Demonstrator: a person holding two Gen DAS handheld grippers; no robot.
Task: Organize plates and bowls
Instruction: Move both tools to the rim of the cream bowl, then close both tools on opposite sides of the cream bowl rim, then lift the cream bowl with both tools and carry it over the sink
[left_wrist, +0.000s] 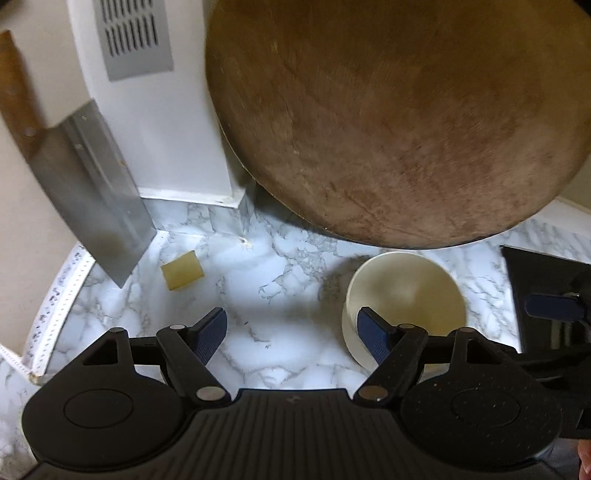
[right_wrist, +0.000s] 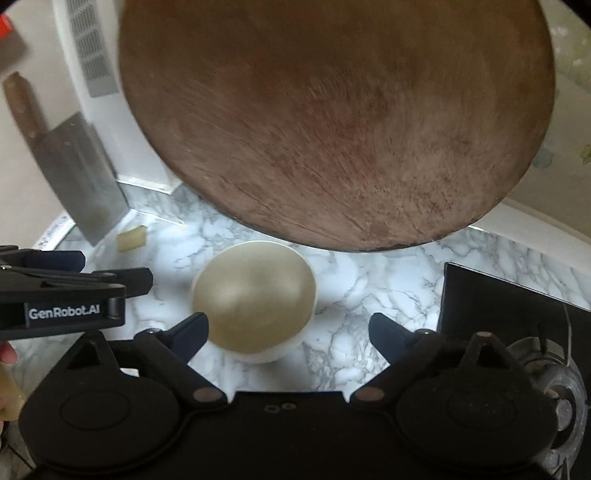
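- The left gripper (left_wrist: 291, 332) stands with its jaws wide apart and nothing between the blue pads; bare marble shows in the gap. Its right-hand fingertip (left_wrist: 373, 334) overlaps the near rim of the bowl in the left wrist view, but contact cannot be told.
- The right gripper (right_wrist: 288, 334) is spread wide too and grips nothing. The bowl sits in the gap between its fingertips, slightly toward the left one, with the pads clear of it.
- The bowl (right_wrist: 255, 301) is cream-white, round and deep, upright on the counter with its mouth facing up. Seen from the left wrist camera it lies at about 4 o'clock (left_wrist: 404, 302); from the right wrist camera it is just left of centre.
- The marble counter (left_wrist: 258, 266) is white with grey veins and carries the bowl.
- A small yellowish block (left_wrist: 183, 270) lies on the counter at about 9 o'clock in the left wrist view, well apart from the bowl.
- A large round wooden chopping board (right_wrist: 332, 122) leans upright at 12 o'clock behind the bowl, its lower edge on the counter.
- A cleaver (left_wrist: 92, 199) with a wooden handle stands blade-down at 10 o'clock against the wall.
- A black stove top (right_wrist: 509, 314) with a burner lies at 3 to 4 o'clock in the right wrist view.
- The left gripper's side, lettered "GenRobot.AI", shows at 9 o'clock in the right wrist view.
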